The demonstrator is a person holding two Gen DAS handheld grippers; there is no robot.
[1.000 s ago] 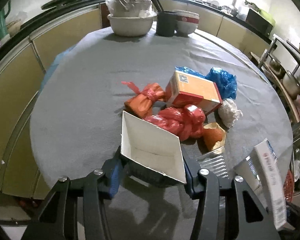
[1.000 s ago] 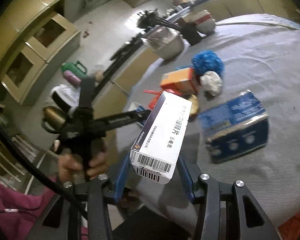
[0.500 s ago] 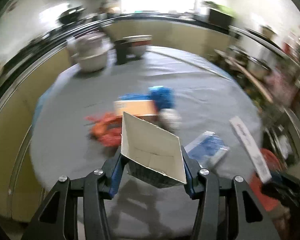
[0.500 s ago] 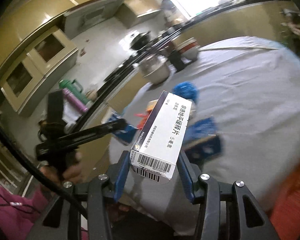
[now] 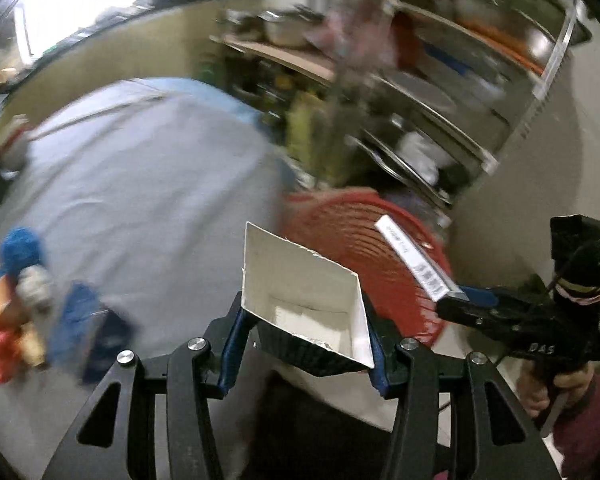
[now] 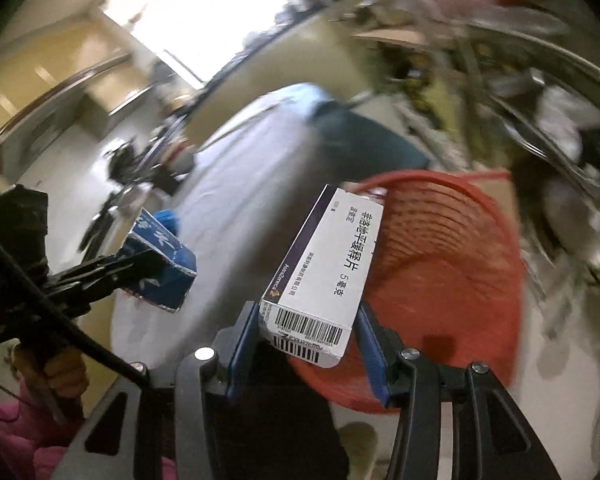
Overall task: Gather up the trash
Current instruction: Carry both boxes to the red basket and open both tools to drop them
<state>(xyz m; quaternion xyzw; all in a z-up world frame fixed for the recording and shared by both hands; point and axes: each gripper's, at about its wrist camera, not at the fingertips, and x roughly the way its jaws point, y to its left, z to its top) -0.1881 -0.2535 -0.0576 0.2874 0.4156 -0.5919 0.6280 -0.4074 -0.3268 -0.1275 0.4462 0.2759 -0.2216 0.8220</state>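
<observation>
Carrying two boxes toward the red basket [image 6: 440, 280]: left tool [image 5: 306, 316] clamped on an open blue box [image 5: 304, 300], right tool [image 6: 308, 320] clamped on a white box [image 6: 324, 264]; neither dropped yet, more litter [image 5: 20, 280] left on the bench [image 5: 140, 168].

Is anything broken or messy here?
Yes. The blue box in the left hand-held gripper is torn open, its white flap ragged along the edge. More trash lies heaped near the edge of the grey table. The white medicine box in the right hand-held gripper looks whole.
</observation>
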